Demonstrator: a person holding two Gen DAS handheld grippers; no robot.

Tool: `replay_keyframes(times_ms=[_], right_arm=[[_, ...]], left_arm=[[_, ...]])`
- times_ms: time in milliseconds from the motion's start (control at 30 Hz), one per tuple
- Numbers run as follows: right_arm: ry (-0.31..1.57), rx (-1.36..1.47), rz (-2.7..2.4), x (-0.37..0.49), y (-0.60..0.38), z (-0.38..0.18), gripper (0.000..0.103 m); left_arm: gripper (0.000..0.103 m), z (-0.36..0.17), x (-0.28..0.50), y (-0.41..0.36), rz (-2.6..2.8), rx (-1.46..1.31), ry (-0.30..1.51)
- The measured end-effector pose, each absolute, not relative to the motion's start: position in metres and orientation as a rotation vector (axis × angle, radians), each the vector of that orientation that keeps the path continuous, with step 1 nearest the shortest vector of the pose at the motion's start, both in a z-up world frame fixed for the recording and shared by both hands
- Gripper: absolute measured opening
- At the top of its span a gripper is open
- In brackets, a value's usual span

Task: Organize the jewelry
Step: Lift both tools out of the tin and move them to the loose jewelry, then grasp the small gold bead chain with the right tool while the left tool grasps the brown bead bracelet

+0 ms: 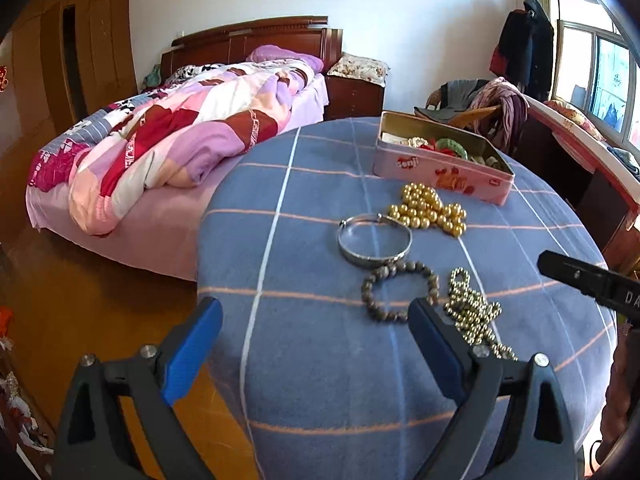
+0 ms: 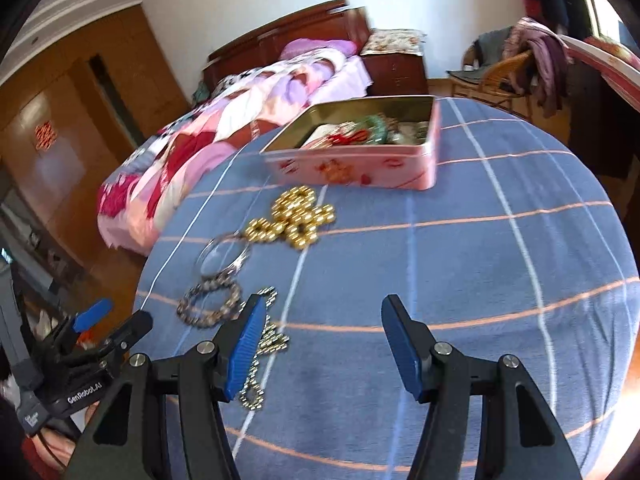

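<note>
The left gripper (image 1: 316, 314) hangs with its fingers spread wide and nothing between them, over the blue checked cloth (image 1: 304, 384). Just beyond its right fingertip lie a brown bead bracelet (image 1: 398, 292) and a small-bead chain (image 1: 474, 312). Farther ahead sit a silver bangle (image 1: 374, 240), then a heap of gold beads (image 1: 430, 210), then an open pink tin (image 1: 444, 160) with jewelry inside. The right gripper (image 2: 320, 312) is partly spread and empty, its left finger above the chain.

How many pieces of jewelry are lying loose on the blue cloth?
4: gold bead strand nearest the tin, silver bangle, dark bead bracelet, small-bead chain. More sit inside the tin.
</note>
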State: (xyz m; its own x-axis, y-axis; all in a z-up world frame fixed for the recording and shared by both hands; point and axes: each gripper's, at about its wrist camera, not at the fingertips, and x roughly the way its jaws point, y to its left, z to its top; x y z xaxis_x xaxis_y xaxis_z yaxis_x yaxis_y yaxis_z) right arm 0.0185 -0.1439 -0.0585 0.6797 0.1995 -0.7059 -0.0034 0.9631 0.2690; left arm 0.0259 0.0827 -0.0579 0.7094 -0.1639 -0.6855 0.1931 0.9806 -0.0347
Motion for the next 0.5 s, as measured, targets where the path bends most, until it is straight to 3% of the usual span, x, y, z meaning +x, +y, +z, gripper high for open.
replay_keyframes(times_ms=[500], right_arm=[[0.937,-0.043,0.219,0.046,-0.066,-0.091,0.061]], left_arm=[[0.096,-0.064,0.029,0.093,-0.197,0.051,0.775]])
